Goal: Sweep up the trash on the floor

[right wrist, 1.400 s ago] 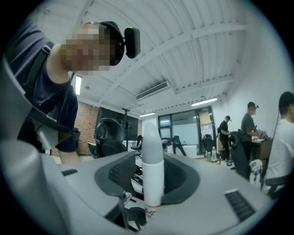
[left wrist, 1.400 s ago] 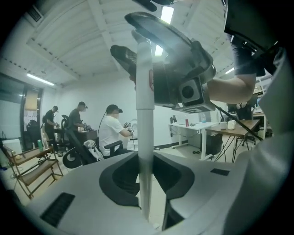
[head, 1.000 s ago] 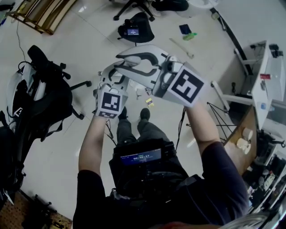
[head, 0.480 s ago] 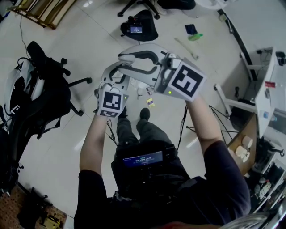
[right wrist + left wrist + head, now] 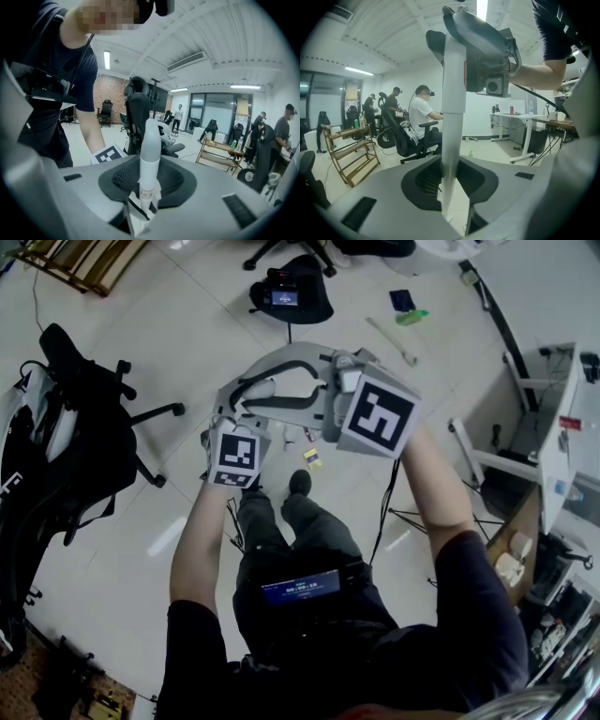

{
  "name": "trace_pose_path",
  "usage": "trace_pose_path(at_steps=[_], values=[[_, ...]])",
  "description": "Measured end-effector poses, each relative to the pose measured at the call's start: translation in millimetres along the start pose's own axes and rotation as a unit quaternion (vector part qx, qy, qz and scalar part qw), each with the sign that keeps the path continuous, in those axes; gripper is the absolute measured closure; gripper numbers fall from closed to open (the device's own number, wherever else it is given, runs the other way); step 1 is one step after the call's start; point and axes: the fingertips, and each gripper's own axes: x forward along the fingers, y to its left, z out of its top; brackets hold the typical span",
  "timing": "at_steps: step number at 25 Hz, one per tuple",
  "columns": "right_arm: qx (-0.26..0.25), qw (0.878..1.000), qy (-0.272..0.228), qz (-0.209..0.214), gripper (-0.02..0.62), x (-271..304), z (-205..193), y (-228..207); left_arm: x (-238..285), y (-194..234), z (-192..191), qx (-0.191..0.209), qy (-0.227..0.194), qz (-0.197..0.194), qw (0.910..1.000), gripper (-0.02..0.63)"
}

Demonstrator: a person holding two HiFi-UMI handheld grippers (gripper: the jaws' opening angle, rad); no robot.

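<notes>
**Operator:** What's the biggest thing around me?

**Spotter:** The pale floor [image 5: 112, 549] you stand on. After that, the black office chair [image 5: 89, 427] off to your left, draped with dark gear.

**Operator:** And my tongs?

**Spotter:** You hold both in front of your chest, close together and well above the floor. Your left gripper [image 5: 449, 161] is clamped narrowly on an upright white pole [image 5: 452, 93], with the pads against it on both sides. Your right gripper [image 5: 149, 164] has just been opening its jaws. A round-topped white handle [image 5: 150, 140] stands between them, and the pads sit against its sides.

**Operator:** Where is the trash?

**Spotter:** On the floor just beyond your shoes [image 5: 300, 482]. You have a small yellow scrap [image 5: 312, 457] there, with white bits [image 5: 290, 437] beside it. Farther ahead to your right lie a pale stick [image 5: 389, 338], a dark blue packet [image 5: 401, 299] and a green scrap [image 5: 411, 317].
</notes>
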Motion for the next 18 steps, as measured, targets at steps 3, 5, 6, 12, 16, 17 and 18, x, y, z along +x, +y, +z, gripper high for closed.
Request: trace_pose_path(at_steps=[3, 5, 6, 12, 16, 17, 18], values=[[-0.002, 0.999, 0.028, 0.021, 0.476, 7.4, -23.9, 14.5, 9.6, -4.0, -23.6, -0.008, 0.016, 0.007, 0.9998, 0.522], [0.009, 0.998, 0.038, 0.045, 0.477, 13.6, -38.3, 30.7, 12.2, -10.8, -41.7, -0.011, 0.034, 0.005, 0.9993, 0.522], [0.018, 0.998, 0.038, 0.056, 0.477, 15.4, -43.1, 37.3, 13.3, -14.4, -48.0, -0.014, 0.041, 0.003, 0.9991, 0.522], [0.061, 0.994, 0.053, 0.069, 0.476, 8.0, -59.8, 56.5, 21.6, -46.8, -62.2, -0.023, 0.082, -0.048, 0.9952, 0.52], [0.096, 0.993, 0.023, 0.059, 0.47, -4.7, -62.6, 73.8, 17.9, -68.3, -69.0, -0.018, 0.092, -0.055, 0.9941, 0.52], [0.101, 0.993, 0.021, 0.062, 0.468, -6.8, -64.1, 78.4, 17.6, -71.9, -69.8, -0.016, 0.094, -0.055, 0.9939, 0.52], [0.105, 0.992, 0.023, 0.066, 0.466, -8.9, -65.9, 83.4, 17.4, -76.0, -71.1, -0.014, 0.097, -0.057, 0.9935, 0.52]])
